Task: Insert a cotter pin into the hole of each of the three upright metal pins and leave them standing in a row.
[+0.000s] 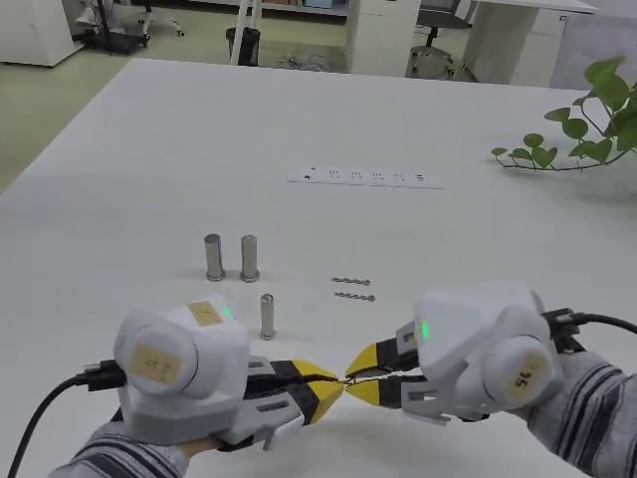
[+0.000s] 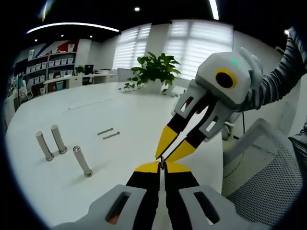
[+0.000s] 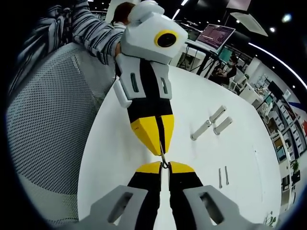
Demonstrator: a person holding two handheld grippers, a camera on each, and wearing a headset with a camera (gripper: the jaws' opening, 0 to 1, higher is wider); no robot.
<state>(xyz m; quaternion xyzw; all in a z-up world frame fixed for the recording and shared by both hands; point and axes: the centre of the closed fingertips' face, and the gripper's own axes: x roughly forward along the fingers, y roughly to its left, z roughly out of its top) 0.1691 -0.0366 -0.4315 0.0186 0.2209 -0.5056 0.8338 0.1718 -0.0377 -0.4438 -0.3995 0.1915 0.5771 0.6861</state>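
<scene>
Head view, looking down on a white tabletop (image 1: 179, 149). At the near edge, two hand-held grippers meet tip to tip. The left gripper (image 1: 334, 384) points right and the right gripper (image 1: 358, 383) points left. One thin cotter pin (image 1: 348, 379) bridges the small gap between them, held in the air above the tabletop. Both sets of jaws look closed together on it, each pinching one end. In the right gripper view, a small loop of wire shows between the two sets of yellow tips.

The front metal pin (image 1: 267, 316) stands upright alone, near the grippers, beyond them and to the left. The back two metal pins (image 1: 213, 257) stand upright side by side beyond it. Two spare cotter pins (image 1: 350, 282) lie flat to the right of them.

This looks like a re-grip that sets the wire up for its first insertion. It would go best if one gripper ends up holding the looped end alone, with the straight legs reaching well clear of its jaws. The other gripper should let go only once that hold is firm.

The cross-holes are too small to make out, so the approach will likely need to be slow and level. The metal pins are narrow and free-standing and would probably topple under a sideways push. The freed gripper could steady the metal pin being threaded.
</scene>
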